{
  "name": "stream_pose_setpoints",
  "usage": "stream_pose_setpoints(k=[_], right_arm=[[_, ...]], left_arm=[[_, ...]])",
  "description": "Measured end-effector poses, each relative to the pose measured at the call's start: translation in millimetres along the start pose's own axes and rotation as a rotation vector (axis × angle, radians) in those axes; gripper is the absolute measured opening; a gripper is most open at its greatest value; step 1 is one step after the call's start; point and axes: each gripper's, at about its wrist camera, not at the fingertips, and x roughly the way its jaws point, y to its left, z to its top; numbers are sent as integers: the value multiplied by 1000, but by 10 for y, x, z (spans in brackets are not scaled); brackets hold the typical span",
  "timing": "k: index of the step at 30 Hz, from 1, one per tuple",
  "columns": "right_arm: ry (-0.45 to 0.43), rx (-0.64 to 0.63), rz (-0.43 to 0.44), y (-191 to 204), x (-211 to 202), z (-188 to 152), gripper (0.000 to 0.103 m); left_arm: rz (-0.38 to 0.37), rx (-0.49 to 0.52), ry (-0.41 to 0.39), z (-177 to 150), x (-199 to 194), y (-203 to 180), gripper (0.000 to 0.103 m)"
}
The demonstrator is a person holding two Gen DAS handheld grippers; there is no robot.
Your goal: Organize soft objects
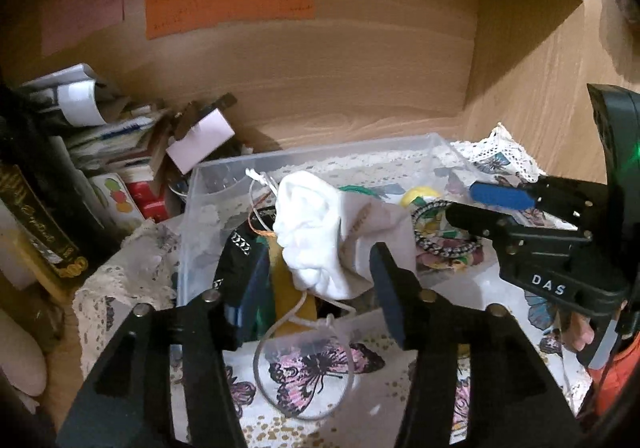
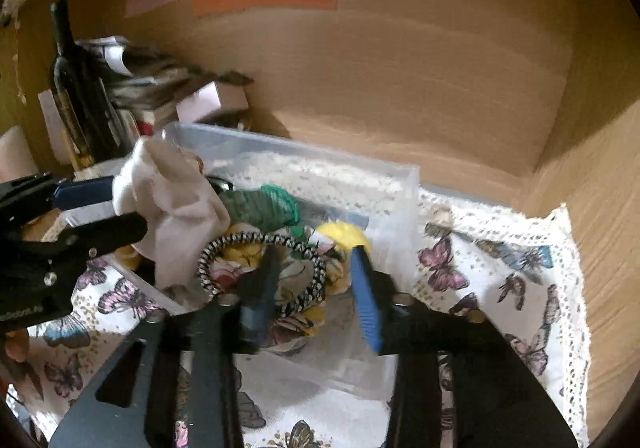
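Nearest, the butterfly-print cloth covers the shelf floor, a loop of white drawstring trailing across it just in front of the clear plastic bin. Over the bin's near edge, the left gripper stands with its jaws spread. The white drawstring pouch hangs bunched between the fingers, and from the right wrist view it looks draped against them, but whether it is truly pinched I cannot tell. My read: this is the drop-off, pouch going into the bin.

To the right, the right gripper hovers wide open above the floral scrunchie and the black-and-white braided band ringing it, gripping nothing. Both lie in the bin's right half. Just beyond them sit a green fabric bundle and a yellow soft piece, also inside the bin.

To do this well, lower the pouch past the rim before letting go, and mind that cord: it hangs outside the near wall, so it should be gathered in too or it may drag the pouch back out. Keep the two grippers apart; they are close over a crowded bin.

Farther left, outside the bin, a dark wine bottle stands beside stacked papers and boxes. At the back, orange, green and pink paper notes stick to the wooden panel.
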Motion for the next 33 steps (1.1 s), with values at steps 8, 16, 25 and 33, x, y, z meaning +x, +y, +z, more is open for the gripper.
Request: stream_pose_setpoints(k=[8, 16, 25, 33], right_arm=[[-133, 10, 6, 23, -535, 100, 54], [-278, 1, 42, 166, -1118, 81, 66], [-389, -6, 65, 337, -1543, -169, 84], [-424, 18, 79, 405, -1649, -318, 100]], left_arm=[[-22, -27, -89, 37, -438, 45, 55], [-39, -43, -212, 29, -989, 28, 61], [-21, -62, -316, -174, -1431, -27, 84], [6, -63, -388, -358, -1708, -144, 101]])
